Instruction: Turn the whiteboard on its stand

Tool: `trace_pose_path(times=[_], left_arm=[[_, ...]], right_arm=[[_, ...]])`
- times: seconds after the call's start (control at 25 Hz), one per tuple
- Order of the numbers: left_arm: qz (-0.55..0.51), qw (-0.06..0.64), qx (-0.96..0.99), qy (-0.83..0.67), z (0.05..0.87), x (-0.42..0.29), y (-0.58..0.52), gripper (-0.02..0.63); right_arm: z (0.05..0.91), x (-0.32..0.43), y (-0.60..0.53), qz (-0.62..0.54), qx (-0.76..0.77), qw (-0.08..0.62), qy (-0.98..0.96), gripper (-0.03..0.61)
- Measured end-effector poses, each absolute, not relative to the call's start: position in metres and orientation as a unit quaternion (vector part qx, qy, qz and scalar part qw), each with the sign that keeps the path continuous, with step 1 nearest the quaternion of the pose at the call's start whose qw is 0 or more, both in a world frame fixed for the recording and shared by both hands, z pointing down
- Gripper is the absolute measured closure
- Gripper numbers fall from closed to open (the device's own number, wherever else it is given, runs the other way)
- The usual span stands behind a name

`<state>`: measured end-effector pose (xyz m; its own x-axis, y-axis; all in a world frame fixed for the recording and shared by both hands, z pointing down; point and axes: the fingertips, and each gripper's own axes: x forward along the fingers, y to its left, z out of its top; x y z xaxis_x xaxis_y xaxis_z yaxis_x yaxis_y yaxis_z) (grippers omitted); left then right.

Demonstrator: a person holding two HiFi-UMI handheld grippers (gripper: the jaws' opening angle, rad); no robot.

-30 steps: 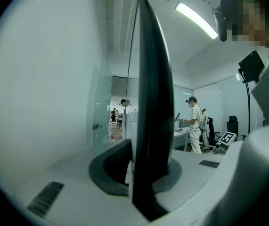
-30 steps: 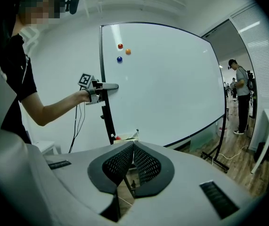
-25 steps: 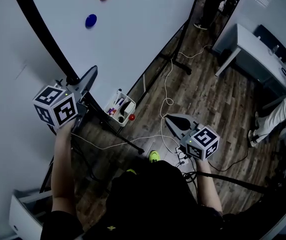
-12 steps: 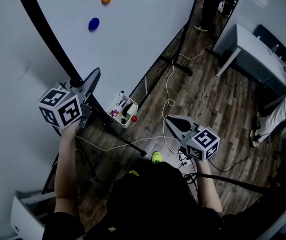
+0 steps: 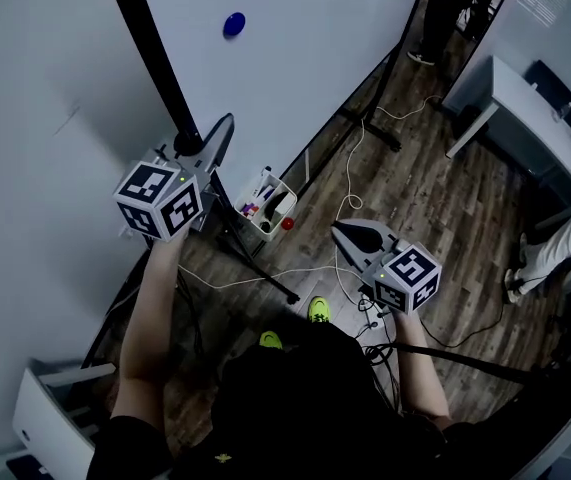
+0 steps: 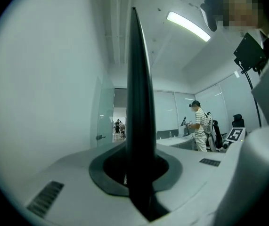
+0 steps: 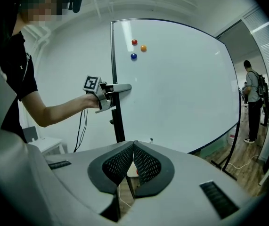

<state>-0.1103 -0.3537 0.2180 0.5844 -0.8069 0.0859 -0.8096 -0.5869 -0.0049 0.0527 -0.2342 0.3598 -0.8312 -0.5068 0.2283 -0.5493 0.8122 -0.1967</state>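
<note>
The whiteboard (image 5: 315,48) stands on its black stand, with several coloured magnets (image 5: 233,24) near its top. Its black side frame (image 5: 150,58) runs up at the left. My left gripper (image 5: 210,143) is shut on that frame, which fills the gap between the jaws as a dark bar (image 6: 139,126) in the left gripper view. My right gripper (image 5: 350,236) hangs free over the wooden floor, shut, with nothing between its pads (image 7: 133,147). Its own view faces the whiteboard (image 7: 181,88) and shows the left gripper (image 7: 120,87) on the frame.
A white caddy (image 5: 270,208) with markers hangs on the stand's leg (image 5: 255,268). White cables (image 5: 345,198) trail over the floor. A grey desk (image 5: 525,118) stands at the right, a white box (image 5: 45,408) at lower left. A person (image 5: 450,8) stands beyond the board.
In the head view the board's black frame now stands steeper and further right, the left gripper still gripping it. The right gripper has shifted slightly right and up.
</note>
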Motion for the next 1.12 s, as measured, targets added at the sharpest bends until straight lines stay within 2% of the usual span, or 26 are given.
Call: trace_pose_path(times=[0.28, 0.4, 0.44, 0.72, 1.0, 1.12], left_arm=[[0.019, 0.014, 0.894, -0.448, 0.221, -0.121, -0.328, 0.489], [0.019, 0.015, 0.898, -0.439, 0.223, -0.118, -0.314, 0.391], [0.018, 0.015, 0.898, -0.438, 0.223, -0.117, -0.313, 0.379], [-0.001, 0.016, 0.888, -0.459, 0.220, -0.142, -0.295, 0.391], [0.019, 0.026, 0.884, -0.466, 0.235, -0.138, -0.249, 0.397], [0.022, 0.033, 0.885, -0.464, 0.244, -0.130, -0.223, 0.444]], right_arm=[[0.352, 0.027, -0.224, 0.115, 0.271, 0.088, -0.952, 0.578], [0.351, 0.023, -0.212, 0.114, 0.274, 0.093, -0.951, 0.578], [0.350, 0.022, -0.208, 0.113, 0.276, 0.094, -0.950, 0.578], [0.346, 0.024, -0.185, 0.111, 0.299, 0.099, -0.943, 0.578], [0.347, 0.021, -0.160, 0.116, 0.285, 0.094, -0.947, 0.578], [0.347, 0.019, -0.154, 0.115, 0.266, 0.089, -0.953, 0.578]])
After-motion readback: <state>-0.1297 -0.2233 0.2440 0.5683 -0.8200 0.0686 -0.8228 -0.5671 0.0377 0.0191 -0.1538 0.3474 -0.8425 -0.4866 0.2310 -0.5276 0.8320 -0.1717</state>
